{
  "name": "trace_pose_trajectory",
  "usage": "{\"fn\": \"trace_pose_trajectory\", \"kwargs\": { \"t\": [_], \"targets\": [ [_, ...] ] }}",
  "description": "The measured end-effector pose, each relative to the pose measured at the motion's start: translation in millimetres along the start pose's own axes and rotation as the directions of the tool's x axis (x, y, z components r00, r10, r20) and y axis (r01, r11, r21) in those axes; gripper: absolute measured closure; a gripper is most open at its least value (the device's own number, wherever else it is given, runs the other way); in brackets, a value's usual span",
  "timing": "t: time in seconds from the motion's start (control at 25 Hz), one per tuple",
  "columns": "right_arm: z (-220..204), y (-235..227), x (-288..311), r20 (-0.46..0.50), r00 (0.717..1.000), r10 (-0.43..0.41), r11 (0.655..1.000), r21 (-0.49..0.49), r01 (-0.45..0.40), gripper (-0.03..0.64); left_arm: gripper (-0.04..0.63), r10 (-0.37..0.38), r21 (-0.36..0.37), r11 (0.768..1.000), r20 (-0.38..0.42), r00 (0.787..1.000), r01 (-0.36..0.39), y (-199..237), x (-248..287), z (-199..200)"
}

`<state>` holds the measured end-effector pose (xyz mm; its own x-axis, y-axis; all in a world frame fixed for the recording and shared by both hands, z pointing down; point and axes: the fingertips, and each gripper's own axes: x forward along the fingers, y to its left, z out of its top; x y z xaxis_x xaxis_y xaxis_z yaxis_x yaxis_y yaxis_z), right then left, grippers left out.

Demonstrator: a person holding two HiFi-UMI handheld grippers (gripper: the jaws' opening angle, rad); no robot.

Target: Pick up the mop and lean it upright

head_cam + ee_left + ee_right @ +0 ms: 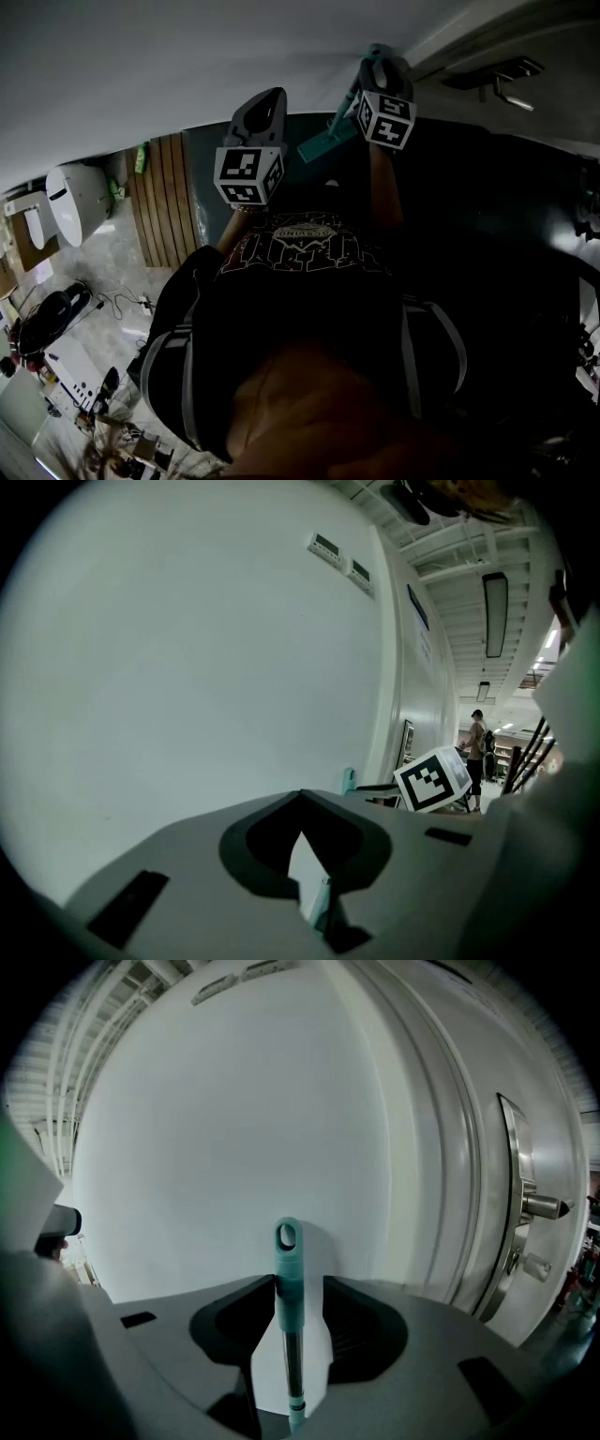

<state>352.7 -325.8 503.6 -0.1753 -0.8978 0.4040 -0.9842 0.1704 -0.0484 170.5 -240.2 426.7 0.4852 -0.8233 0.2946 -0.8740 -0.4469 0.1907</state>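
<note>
Wall [234, 1147]: white and bare, straight ahead of both hands.
Mop [287, 1288]: its long axis is upright, the handle against the wall with the looped tip topmost.
Right hand-held gripper [296, 1290]: the nearer one. Its jaws stand wide on either side of the handle, with no squeeze apparent.
Left hand-held gripper [303, 841]: jaws at a narrow slit, nothing gripped. The mop lies to its right.
Coming move: likely a straight pull back from the wall, so neither jaw catches the handle.
</note>
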Motion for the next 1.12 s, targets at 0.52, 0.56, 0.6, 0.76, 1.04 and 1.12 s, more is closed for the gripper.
{"fn": "trace_pose_trajectory", "kwargs": {
  "t": [0.52, 0.56, 0.6, 0.76, 1.04, 1.12],
  "targets": [
    [12.0, 8.6, -33.2, 0.057, 0.998, 0.013, 0.999, -0.038, -0.011, 0.582, 0.549, -0.046, 0.015, 0.999, -0.001, 0.999, 0.046, -15.3, -1.1, -0.5],
    [12.3, 8.7, -36.1, 0.062, 0.998, 0.014, 0.999, -0.035, -0.012, 0.589, 0.549, -0.05, 0.015, 0.999, -0.002, 0.999, 0.05, -17.0, -0.5, -1.0],
    [12.6, 8.9, -39.3, 0.065, 0.998, 0.016, 0.999, -0.032, -0.014, 0.595, 0.549, -0.054, 0.015, 0.998, -0.002, 0.999, 0.054, -18.6, 0.2, -1.3],
    [11.6, 10.5, -52.9, 0.061, 0.998, 0.027, 0.999, -0.026, -0.025, 0.598, 0.549, -0.077, 0.017, 0.997, -0.005, 0.997, 0.077, -26.8, 2.9, -1.5],
    [14.0, 8.3, -77.0, 0.058, 0.998, 0.028, 1.0, -0.016, -0.027, 0.598, 0.549, -0.133, 0.022, 0.991, -0.011, 0.991, 0.133, -46.6, 12.7, -0.4],
    [13.5, 7.7, -84.5, 0.057, 0.998, 0.025, 1.0, -0.014, -0.024, 0.598, 0.549, -0.151, 0.022, 0.988, -0.014, 0.988, 0.152, -53.7, 15.0, -1.2]
  ]
}}
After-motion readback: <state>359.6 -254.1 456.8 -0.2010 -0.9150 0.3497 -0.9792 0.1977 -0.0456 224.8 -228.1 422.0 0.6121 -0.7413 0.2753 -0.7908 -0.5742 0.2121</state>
